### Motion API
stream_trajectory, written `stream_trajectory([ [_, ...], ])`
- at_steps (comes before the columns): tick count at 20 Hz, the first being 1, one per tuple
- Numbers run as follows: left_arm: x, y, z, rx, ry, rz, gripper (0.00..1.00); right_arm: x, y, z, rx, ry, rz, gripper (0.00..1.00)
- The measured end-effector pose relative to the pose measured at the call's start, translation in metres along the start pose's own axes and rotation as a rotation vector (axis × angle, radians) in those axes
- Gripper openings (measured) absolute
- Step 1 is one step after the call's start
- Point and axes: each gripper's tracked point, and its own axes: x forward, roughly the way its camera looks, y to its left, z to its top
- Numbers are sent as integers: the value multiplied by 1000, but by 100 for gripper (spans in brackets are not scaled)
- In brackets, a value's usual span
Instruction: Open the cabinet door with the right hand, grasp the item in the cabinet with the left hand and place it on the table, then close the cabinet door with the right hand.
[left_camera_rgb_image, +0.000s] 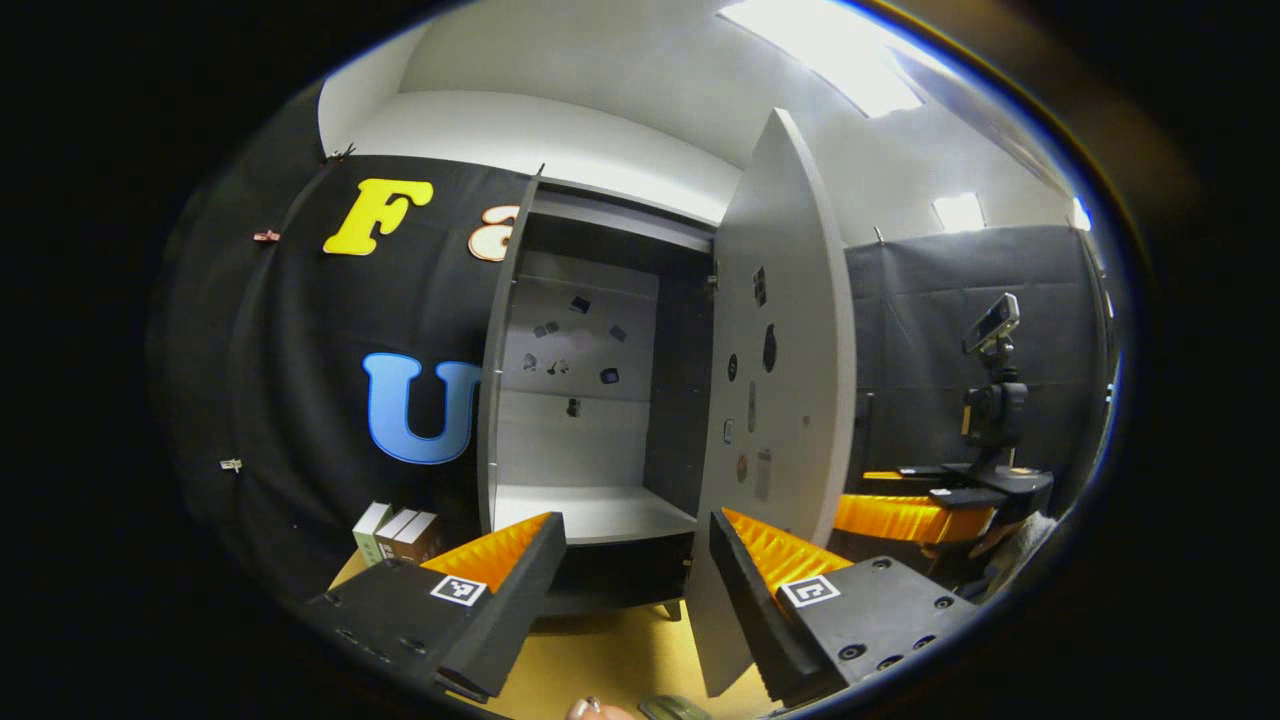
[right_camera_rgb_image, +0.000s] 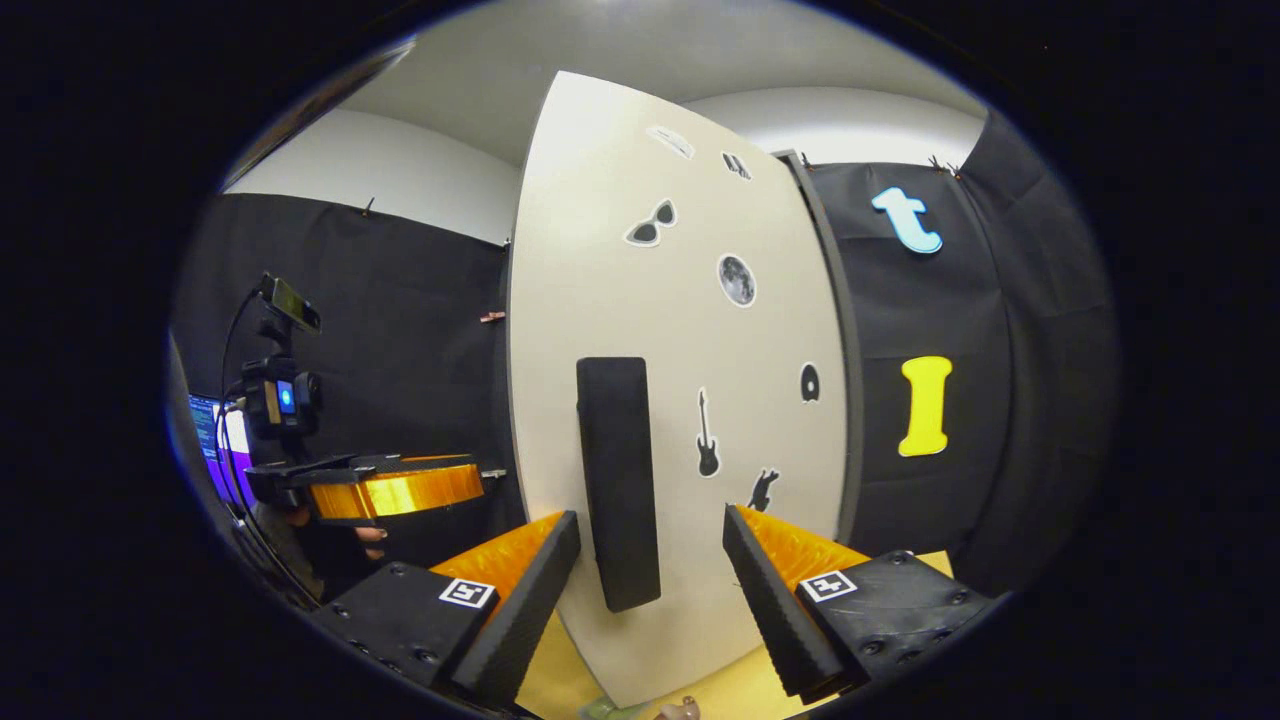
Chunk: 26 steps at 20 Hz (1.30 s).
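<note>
The cabinet door (right_camera_rgb_image: 680, 400) stands open, its handle (right_camera_rgb_image: 618, 480) between the right hand-held gripper's (right_camera_rgb_image: 650, 560) spread fingers; I'd close them squarely on it before swinging.

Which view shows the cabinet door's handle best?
The right gripper view: the handle faces the camera on the door, between the open right gripper. The left gripper view shows the door's inner side, with stickers but no handle.

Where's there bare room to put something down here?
The cabinet shelf looks bare, walled by its sides and the open door. The tabletop before it is free between the tongs; boxes crowd its left corner.
</note>
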Motion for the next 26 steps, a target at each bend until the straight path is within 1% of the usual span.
stream_trajectory([
  [1, -5, 8, 2, 11, 0, 22, 91, 10, 9, -5, 14, 15, 23, 95],
  [2, -10, 14, 3, 20, 1, 41, 87, 13, 13, -6, 14, 19, 33, 95],
  [3, -15, 19, 4, 29, 1, 55, 87, 14, 11, -3, 2, 10, 37, 97],
  [4, -18, 23, 5, 36, 0, 69, 92, 10, 11, 1, -12, 0, 41, 97],
  [5, -22, 28, 5, 43, 4, 84, 92, 4, 11, 3, -23, -4, 39, 97],
  [6, -23, 30, 5, 46, 6, 94, 91, 0, 10, 5, -31, -9, 29, 92],
  [7, -23, 32, 5, 47, 8, 102, 91, -4, 4, 7, -41, -21, -3, 97],
  [8, -23, 33, 6, 48, 5, 112, 91, -1, -7, 9, -59, -31, -63, 96],
  [9, -20, 34, 7, 46, -1, 125, 91, -1, -21, 9, -87, -26, -150, 97],
  [10, -18, 36, 6, 43, -1, 139, 87, -8, -38, 6, -115, -15, -244, 97],
  [11, -14, 36, 5, 42, 4, 152, 91, -13, -51, 4, -133, -5, -327, 97],
  [12, -10, 35, 4, 47, 6, 158, 96, -14, -55, 0, -138, -1, -375, 97],
  [13, -6, 33, 4, 57, 5, 164, 87, -17, -58, -2, -133, -1, -397, 98],
  [14, -1, 31, 6, 71, 0, 171, 91, -15, -57, -6, -125, 4, -411, 98],
  [17, 9, 27, 16, 95, -46, 213, 91, -25, -62, 5, -97, -18, -466, 98],
  [18, 12, 27, 17, 92, -58, 236, 87, -25, -63, 8, -90, -30, -471, 98],
  [19, 14, 27, 18, 92, -62, 250, 87, -27, -64, 15, -98, -49, -473, 98],
  [20, 18, 23, 19, 98, -65, 246, 91, -30, -69, 21, -112, -62, -486, 98],
  [21, 21, 21, 21, 109, -73, 239, 87, -33, -76, 25, -128, -66, -507, 98],
  [22, 21, 22, 23, 115, -78, 242, 91, -35, -81, 25, -147, -63, -524, 98],
  [23, 21, 23, 23, 107, -79, 249, 91, -37, -85, 29, -164, -64, -538, 98],
  [24, 23, 21, 21, 86, -80, 248, 87, -41, -87, 35, -180, -83, -552, 98],
  [25, 25, 17, 19, 67, -75, 234, 91, -46, -88, 42, -194, -106, -562, 98],
  [26, 26, 15, 21, 59, -74, 228, 92, -47, -86, 43, -198, -116, -556, 98],
])
